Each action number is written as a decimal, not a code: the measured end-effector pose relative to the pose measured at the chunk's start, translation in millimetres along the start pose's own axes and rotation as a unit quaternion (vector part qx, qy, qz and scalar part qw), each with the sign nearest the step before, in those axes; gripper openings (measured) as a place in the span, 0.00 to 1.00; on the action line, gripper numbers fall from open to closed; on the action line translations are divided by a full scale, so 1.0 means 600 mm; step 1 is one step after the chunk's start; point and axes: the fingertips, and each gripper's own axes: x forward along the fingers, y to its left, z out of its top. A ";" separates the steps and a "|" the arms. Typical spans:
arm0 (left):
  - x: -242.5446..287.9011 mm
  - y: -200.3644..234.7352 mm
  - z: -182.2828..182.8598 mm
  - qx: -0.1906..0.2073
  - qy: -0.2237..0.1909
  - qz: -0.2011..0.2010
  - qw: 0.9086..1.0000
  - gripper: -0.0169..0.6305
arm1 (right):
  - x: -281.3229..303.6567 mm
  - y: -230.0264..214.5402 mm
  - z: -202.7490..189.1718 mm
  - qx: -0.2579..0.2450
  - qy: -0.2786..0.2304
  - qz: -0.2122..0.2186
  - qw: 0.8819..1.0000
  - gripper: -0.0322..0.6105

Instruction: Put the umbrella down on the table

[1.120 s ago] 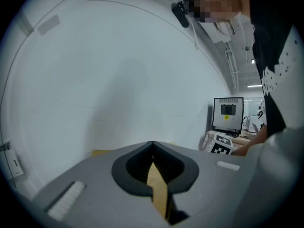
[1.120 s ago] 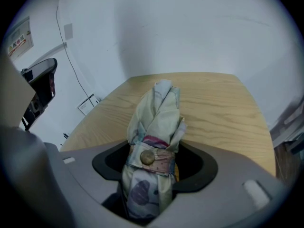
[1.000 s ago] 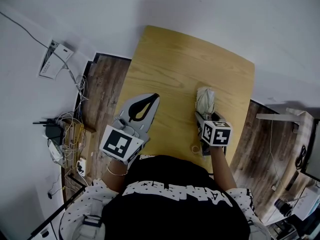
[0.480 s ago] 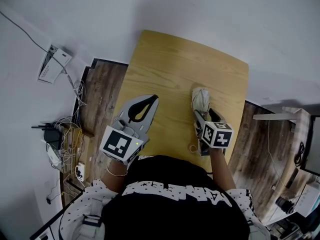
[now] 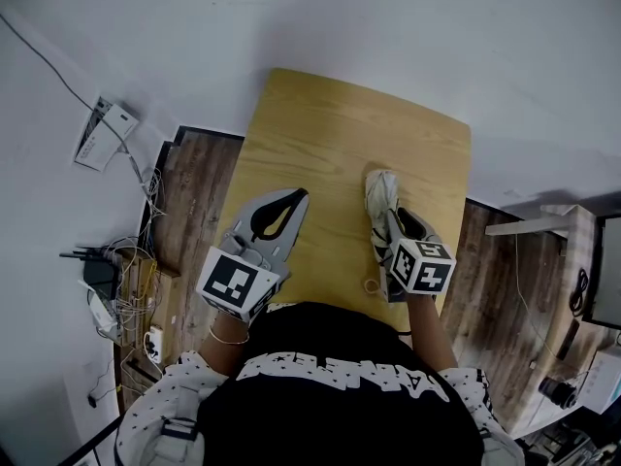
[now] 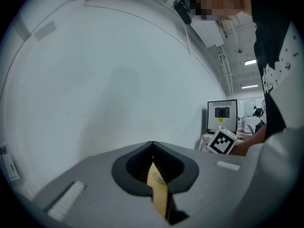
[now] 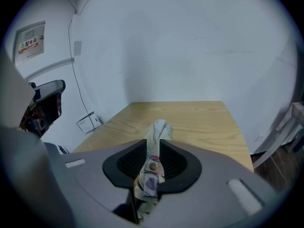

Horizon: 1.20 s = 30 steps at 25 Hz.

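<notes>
A folded pale patterned umbrella [image 5: 381, 194] lies along the right side of the wooden table [image 5: 330, 124], with its strap loop [image 5: 374, 286] near the front edge. My right gripper [image 5: 388, 233] has just been closing its jaws, and they now pinch the umbrella [image 7: 156, 129] near its snap button. In the right gripper view that gripper [image 7: 152, 145] points down over the table [image 7: 204, 120], and the umbrella's far end sticks out beyond the jaws. My left gripper [image 5: 295, 196] hovers over the table's left edge, shut with nothing in it [image 6: 152, 147].
A white wall stands just behind the table. On the wooden floor at the left are cables and a router [image 5: 102, 278], with a white box [image 5: 105, 129] on the wall. A monitor [image 6: 222, 115] and a desk stand to the right.
The right gripper's jaws have closed in on the umbrella and that gripper has risen a little. The left gripper has hardly moved.
</notes>
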 end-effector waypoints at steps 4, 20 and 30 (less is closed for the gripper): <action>-0.005 -0.014 0.002 0.004 -0.008 -0.007 1.000 0.03 | -0.020 -0.003 0.016 0.002 -0.030 -0.009 1.000 0.07; -0.032 -0.080 0.023 0.021 -0.017 -0.013 1.000 0.03 | -0.119 0.023 0.061 0.003 -0.107 0.033 0.994 0.07; -0.031 -0.110 0.024 -0.002 -0.015 -0.028 0.999 0.03 | -0.177 0.035 0.086 0.016 -0.155 0.065 0.986 0.07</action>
